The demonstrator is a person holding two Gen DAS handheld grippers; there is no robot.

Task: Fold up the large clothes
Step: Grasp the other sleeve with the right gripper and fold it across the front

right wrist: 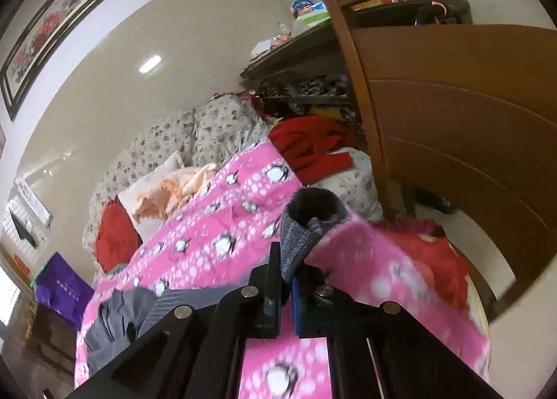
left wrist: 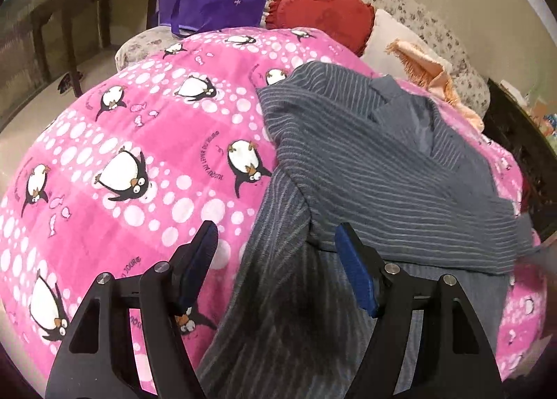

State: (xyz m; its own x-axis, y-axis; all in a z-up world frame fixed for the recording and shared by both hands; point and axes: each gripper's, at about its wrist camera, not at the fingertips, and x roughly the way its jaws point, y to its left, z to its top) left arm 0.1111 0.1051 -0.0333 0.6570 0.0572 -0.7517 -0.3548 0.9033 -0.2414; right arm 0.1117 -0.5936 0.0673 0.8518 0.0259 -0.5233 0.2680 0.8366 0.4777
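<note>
The striped sweater lies on the pink quilt, toward its right edge, so it has a flat bed to fold on. The left gripper gapes wide above a sleeve, holding nothing. The right gripper pinches the other cuff, lifted, likely to fold it inward.

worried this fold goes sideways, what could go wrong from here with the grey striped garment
1. The right gripper pinches only a small bunched bit of the grey striped garment; it may slip out when pulled.
2. The left gripper is open over a twisted part, so closing there may lock in the twist.
3. The soft pink penguin blanket underneath could get dragged along.
</note>
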